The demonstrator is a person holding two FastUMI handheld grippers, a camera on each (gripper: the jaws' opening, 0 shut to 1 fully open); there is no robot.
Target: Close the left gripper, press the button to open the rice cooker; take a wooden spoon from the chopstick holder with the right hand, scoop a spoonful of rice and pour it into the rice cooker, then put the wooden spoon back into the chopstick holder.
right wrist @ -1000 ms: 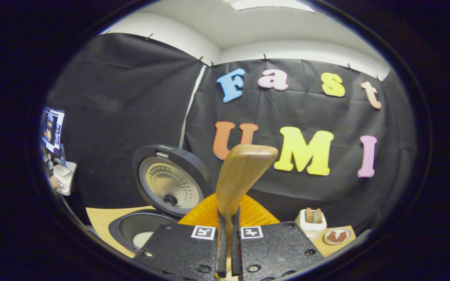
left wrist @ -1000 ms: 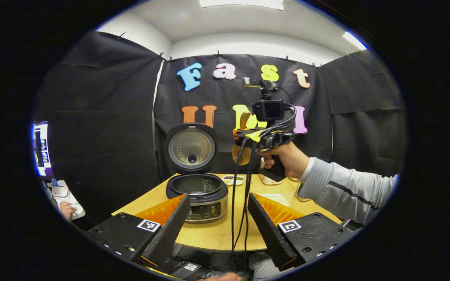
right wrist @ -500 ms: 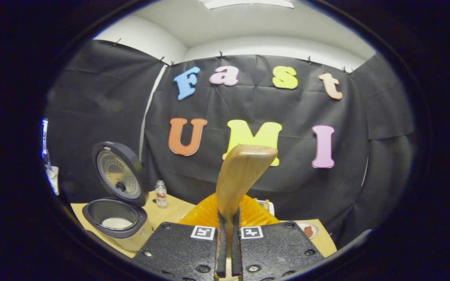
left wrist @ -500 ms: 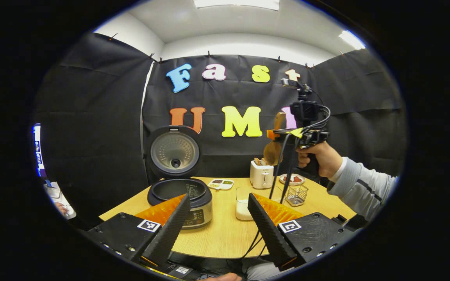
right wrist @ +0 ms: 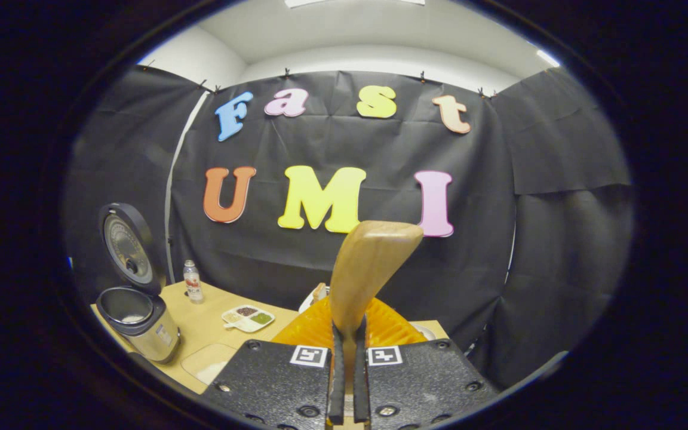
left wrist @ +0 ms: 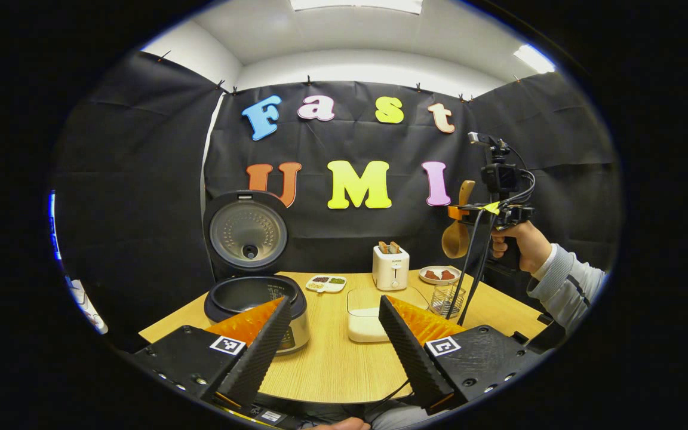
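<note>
Right claw (right wrist: 347, 382), clamped on the wooden spoon (right wrist: 368, 269), has swung away from the open rice cooker (left wrist: 254, 292) and now hangs high over the wire chopstick holder (left wrist: 447, 298) on the bench (left wrist: 332, 358); the return step is probably next. Left claw (left wrist: 335, 340) stands apart, empty.

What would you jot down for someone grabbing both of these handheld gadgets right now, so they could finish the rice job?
Left gripper: jaws open, empty, held low at the near table edge.
Right gripper: jaws shut on the wooden spoon, held high above the wire chopstick holder; bowl end hangs down.
Rice cooker: lid up, some rice shows in the pot.
Rice container: on the table beside the cooker.
Done: cooker opened; the rice seems poured in.
Left: lower the spoon back into the holder and let go.
</note>
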